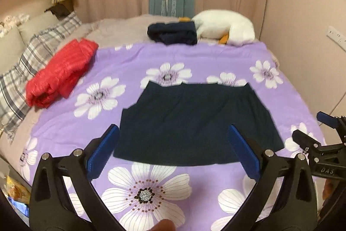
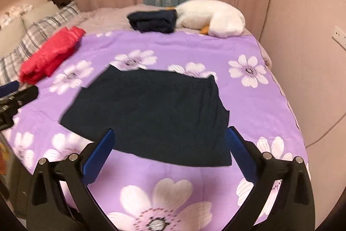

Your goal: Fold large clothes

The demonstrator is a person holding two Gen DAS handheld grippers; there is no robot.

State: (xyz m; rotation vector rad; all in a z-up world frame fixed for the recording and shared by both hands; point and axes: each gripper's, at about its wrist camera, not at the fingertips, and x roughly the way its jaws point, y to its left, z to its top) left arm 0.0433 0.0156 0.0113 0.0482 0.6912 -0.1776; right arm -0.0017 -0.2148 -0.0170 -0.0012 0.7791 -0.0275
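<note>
Both claws (image 1: 173, 144) (image 2: 169, 144) spread, empty above dark garment (image 1: 194, 122); fingertip (image 1: 162, 226) only left view.

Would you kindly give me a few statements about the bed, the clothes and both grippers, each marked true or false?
1. The dark garment lies flat on the purple floral cover. True.
2. The left gripper is clamped on the dark garment. False: its jaws stand wide open, with nothing between them.
3. The red jacket lies folded near the plaid pillow. True.
4. The right gripper holds the red jacket. False: it is open and empty, and the jacket lies apart from it on the bed.
5. The white plush toy lies on the dark garment. False: it lies at the far end, beside a folded dark pile.
</note>
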